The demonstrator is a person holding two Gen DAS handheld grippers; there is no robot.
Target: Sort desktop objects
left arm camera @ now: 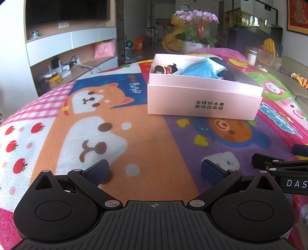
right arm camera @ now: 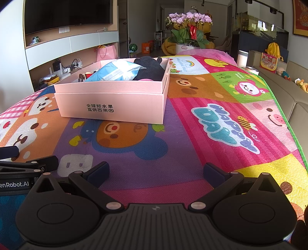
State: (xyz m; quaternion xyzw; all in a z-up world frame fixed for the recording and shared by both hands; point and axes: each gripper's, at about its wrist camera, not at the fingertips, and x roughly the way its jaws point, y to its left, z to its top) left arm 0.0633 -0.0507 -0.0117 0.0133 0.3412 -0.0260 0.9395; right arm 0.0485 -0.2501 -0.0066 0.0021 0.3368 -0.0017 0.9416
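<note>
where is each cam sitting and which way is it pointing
Left wrist view: sits on the left tool, looking forward over the colourful cartoon play mat at the pink cardboard box, which lies ahead and to the right; its own open dark-padded fingers show, with the right tool at the right edge.
Right wrist view: sits on the right tool, facing the same way, box ahead-left; its own open fingers show, with the left tool at the left edge.
Shared: mat, box, purple potted orchids.
</note>
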